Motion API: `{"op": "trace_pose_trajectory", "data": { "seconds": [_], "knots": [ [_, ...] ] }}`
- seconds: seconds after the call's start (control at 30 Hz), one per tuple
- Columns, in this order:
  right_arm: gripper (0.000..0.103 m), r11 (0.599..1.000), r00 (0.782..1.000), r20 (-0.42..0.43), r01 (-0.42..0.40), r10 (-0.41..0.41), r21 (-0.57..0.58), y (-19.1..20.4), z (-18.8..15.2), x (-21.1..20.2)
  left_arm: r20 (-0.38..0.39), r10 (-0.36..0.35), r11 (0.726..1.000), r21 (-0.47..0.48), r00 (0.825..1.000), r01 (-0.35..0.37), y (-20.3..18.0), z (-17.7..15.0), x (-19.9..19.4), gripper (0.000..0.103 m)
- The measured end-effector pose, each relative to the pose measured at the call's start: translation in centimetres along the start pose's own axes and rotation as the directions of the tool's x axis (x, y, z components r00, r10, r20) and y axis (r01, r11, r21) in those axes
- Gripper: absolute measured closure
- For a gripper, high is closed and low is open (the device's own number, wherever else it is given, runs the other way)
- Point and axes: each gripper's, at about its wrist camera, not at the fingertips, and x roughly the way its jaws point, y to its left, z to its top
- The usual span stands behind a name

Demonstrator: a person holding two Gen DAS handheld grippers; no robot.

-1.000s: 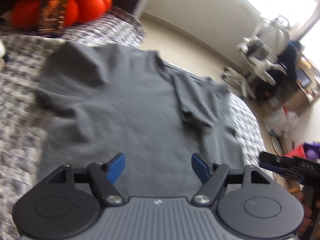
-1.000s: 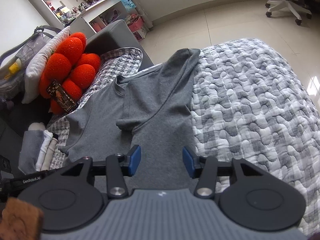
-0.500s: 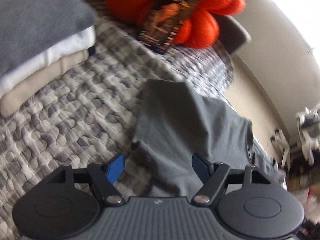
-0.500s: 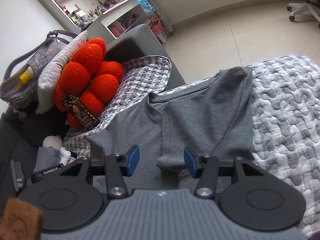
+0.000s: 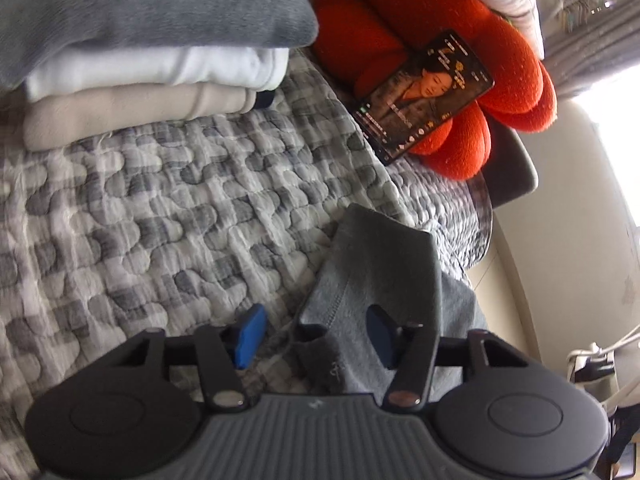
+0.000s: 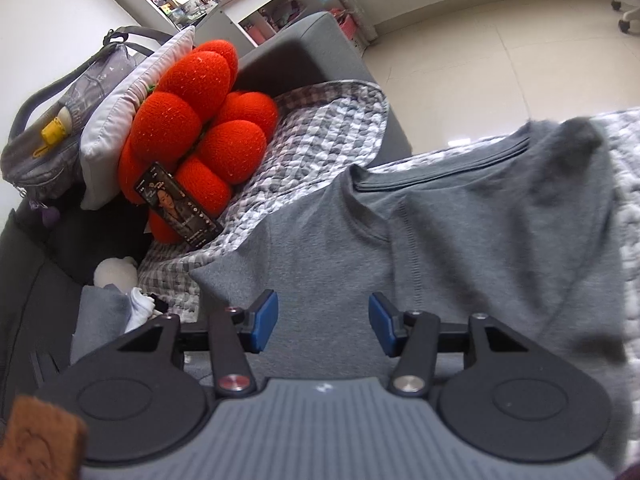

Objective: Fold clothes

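Note:
A grey T-shirt (image 6: pixel 480 240) lies spread on the quilted bed cover (image 5: pixel 160 220), collar toward the far edge, with one sleeve folded in over the body. My left gripper (image 5: pixel 316 336) is low over the other sleeve (image 5: pixel 372 264) at the shirt's edge. Its jaws are closing, with the sleeve's hem between the blue pads (image 5: pixel 250 336), which do not press on it. My right gripper (image 6: pixel 323 324) hangs open over the shirt's chest, below the collar, with nothing held.
A stack of folded clothes (image 5: pixel 140 60) sits on the cover beyond the left gripper. An orange flower cushion (image 6: pixel 192 120) with a phone (image 6: pixel 176 204) leaning on it lies by the grey sofa arm. A bag (image 6: pixel 60 120) and a pillow are behind it.
The left gripper rolled and swung from over the shirt's body to its sleeve, and its jaws narrowed. The right gripper moved up the shirt toward the collar.

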Motion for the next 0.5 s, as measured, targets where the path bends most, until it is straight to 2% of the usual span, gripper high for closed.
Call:
{"op": "trace_pose_trajectory", "data": {
  "seconds": [0.07,0.13,0.17,0.23,0.33,0.5],
  "knots": [
    [0.048,1.000,1.000,-0.014,-0.025,0.025,0.013,0.4,0.1,1.3,0.019,0.001,1.000,-0.027,1.000,-0.001,0.3,-0.2,-0.1,0.062],
    [0.048,0.999,0.999,-0.027,-0.043,0.043,0.010,1.1,0.2,2.6,0.038,0.000,0.998,-0.056,0.999,0.003,0.7,-0.4,-0.3,0.077],
    [0.048,0.999,0.998,-0.033,-0.050,0.050,0.005,1.6,0.4,3.3,0.044,-0.007,0.998,-0.066,0.999,0.010,0.9,-0.4,-0.4,0.080],
    [0.048,0.998,0.997,-0.042,-0.064,0.063,-0.009,2.5,0.5,4.6,0.054,-0.020,0.996,-0.082,0.998,0.024,1.3,-0.4,-0.6,0.096],
    [0.047,0.996,0.995,-0.057,-0.086,0.085,-0.029,3.9,0.8,6.4,0.073,-0.047,0.996,-0.069,0.996,0.052,1.1,-0.6,-1.1,0.101],
    [0.047,0.993,0.990,-0.082,-0.115,0.111,-0.041,5.1,0.7,8.5,0.110,-0.094,0.995,-0.024,0.990,0.097,0.3,-0.9,-1.9,0.101]
  ]
}}
